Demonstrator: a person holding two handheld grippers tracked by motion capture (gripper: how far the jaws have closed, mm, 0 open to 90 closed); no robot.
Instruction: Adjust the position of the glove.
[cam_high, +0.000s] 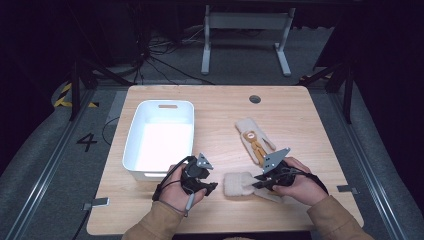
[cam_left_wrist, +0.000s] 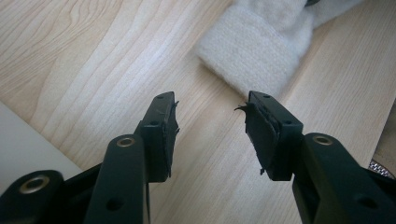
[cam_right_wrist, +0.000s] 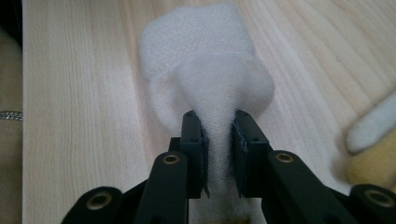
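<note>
Right gripper view puts your right gripper (cam_right_wrist: 218, 140) pinching a bunched fold of the cream mitten (cam_right_wrist: 205, 70), with fleece squeezed between the two fingers (cam_right_wrist: 194, 149) and the cuff end spread on the counter (cam_right_wrist: 70, 93) beyond them. From the high view, that mitten (cam_high: 239, 183) lies near the front edge of the counter (cam_high: 300, 105), between your two hands, while the bear mitten (cam_high: 254, 140) rests just behind your right hand and the white bin (cam_high: 159, 137) stands to the left.

Your grip looks narrow: you hold only a ridge of soft pile, so I judge that a quick lift could let the fabric slide out, or let only the top layer rise while the rest drags. A sideways pull toward the bin could also sweep the loose cuff across the wood and fold it under.

Your left gripper (cam_left_wrist: 210, 126) hangs with its fingers (cam_left_wrist: 161, 135) spread and nothing between them, pointed at the cuff (cam_left_wrist: 252, 56) but short of it. If you close it from there, you may nip only the cuff's edge, or miss and scrape the counter. Bringing it in while the right one pulls away could stretch the mitten between the two.

Watch the bear mitten too: your right forearm passes close to it and could nudge it out of place.
</note>
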